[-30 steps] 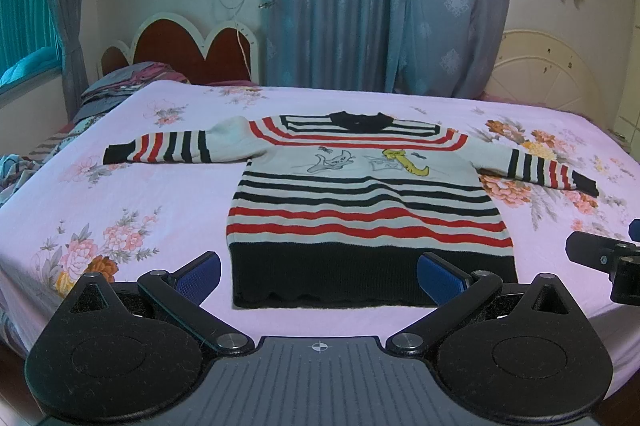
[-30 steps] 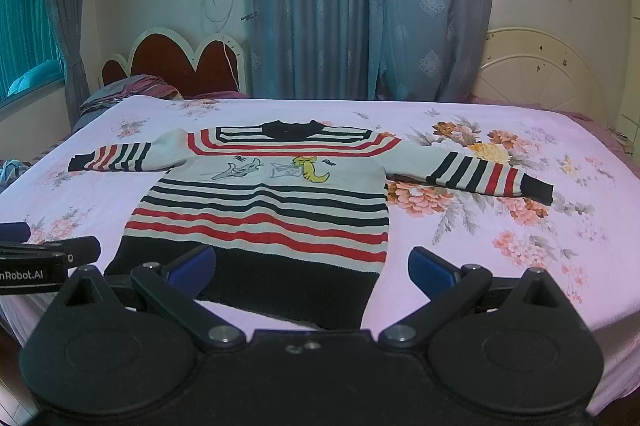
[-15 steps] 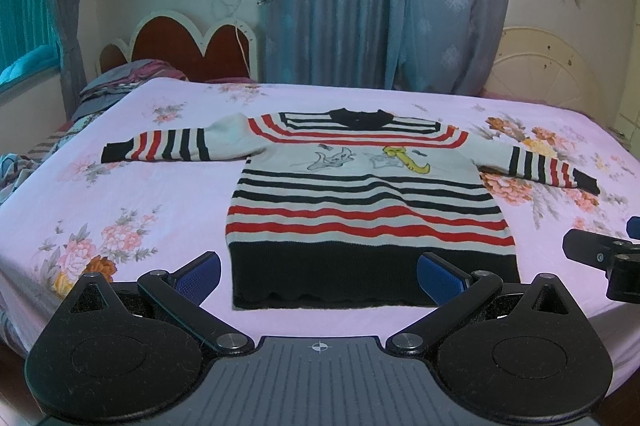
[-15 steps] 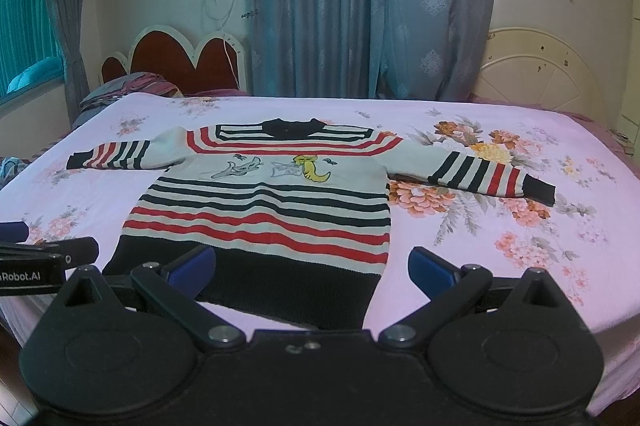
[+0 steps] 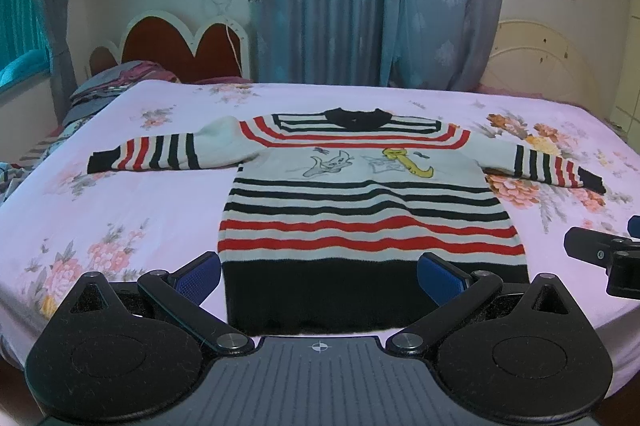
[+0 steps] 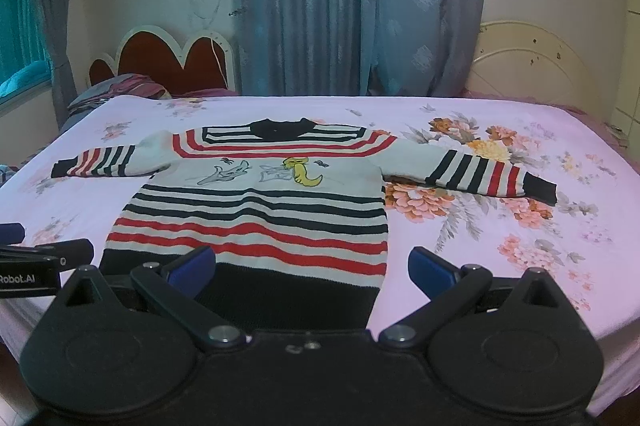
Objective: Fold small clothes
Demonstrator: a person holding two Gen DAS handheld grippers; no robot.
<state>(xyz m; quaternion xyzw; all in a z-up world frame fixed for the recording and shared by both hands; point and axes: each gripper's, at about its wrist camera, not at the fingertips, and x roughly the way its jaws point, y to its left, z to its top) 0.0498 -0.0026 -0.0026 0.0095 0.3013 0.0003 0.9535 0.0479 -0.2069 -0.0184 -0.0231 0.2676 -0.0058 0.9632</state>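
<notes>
Both grippers hang at the near edge of the bed (image 5: 120,210) with nothing between their blue pads: the left gripper (image 5: 319,272) has its fingers spread wide over the black hem of the striped sweater (image 5: 368,210), and the right gripper (image 6: 312,268) is spread just as wide beside it, over the hem's right corner. That sweater lies flat and face up on the pink floral sheet, collar toward the blue curtains (image 6: 352,2), both sleeves stretched out to the sides, unfolded.
</notes>
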